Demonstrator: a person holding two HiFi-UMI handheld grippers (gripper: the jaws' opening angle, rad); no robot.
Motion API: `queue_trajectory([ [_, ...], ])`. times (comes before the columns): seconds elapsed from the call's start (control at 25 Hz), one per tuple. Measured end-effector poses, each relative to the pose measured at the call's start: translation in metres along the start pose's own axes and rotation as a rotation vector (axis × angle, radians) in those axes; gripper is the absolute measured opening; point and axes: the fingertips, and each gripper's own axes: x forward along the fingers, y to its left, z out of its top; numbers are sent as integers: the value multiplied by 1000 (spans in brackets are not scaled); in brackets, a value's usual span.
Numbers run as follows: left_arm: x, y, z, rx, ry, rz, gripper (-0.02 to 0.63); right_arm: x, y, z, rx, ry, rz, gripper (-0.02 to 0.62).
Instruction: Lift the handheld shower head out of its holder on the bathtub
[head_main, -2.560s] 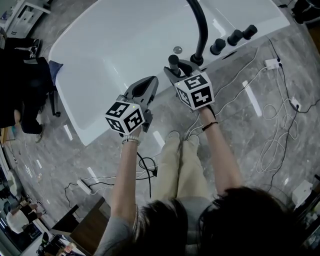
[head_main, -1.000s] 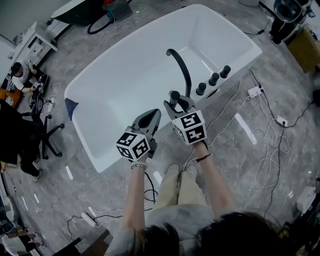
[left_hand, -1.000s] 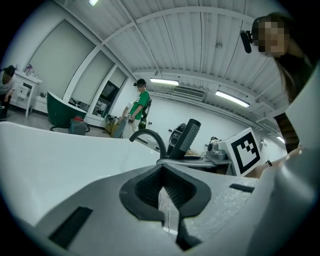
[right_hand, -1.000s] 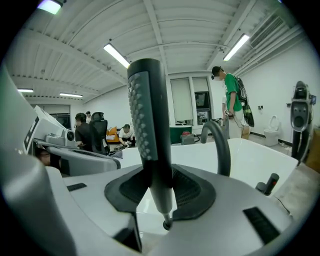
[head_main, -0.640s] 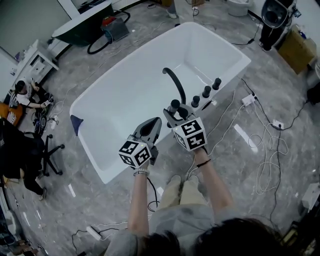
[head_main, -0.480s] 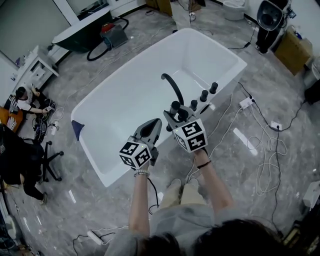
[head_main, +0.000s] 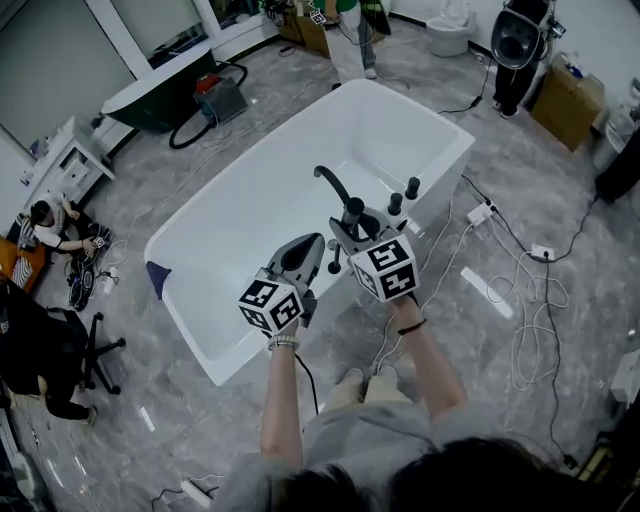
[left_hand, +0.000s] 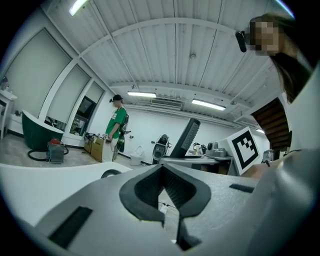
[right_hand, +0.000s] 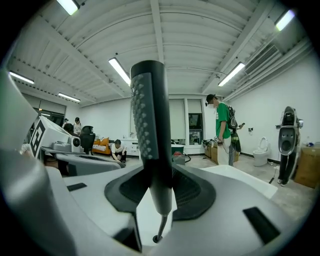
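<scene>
No word, number or brand can be read anywhere; the only signs are black-and-white square markers, bearing no letters, on the left cube (head_main: 271, 304) of the left gripper (head_main: 311, 241) and the right cube (head_main: 389, 268) of the right gripper (head_main: 358, 218). Any print on the cardboard box (head_main: 566, 98) is too small to read.

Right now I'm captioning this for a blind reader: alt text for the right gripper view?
A slim black stick-shaped shower head with a dotted spray face stands upright, clamped in the jaws of the grey right gripper. Behind: a white bathtub rim and a standing person in green.
</scene>
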Motion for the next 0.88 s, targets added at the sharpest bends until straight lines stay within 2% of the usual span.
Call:
queue_trajectory([
  [0.28,5,-26,31,59,-42,-64,5,-28,-8,28,-11,-45,-23,132],
  [0.68,10,-67,54,121,-62,-127,5,-65,-12,56,-26,-90,-48,132],
  [0.88,6,-74,74,107,-73,-142,5,-79,-12,78,-15,-114,-75,132],
])
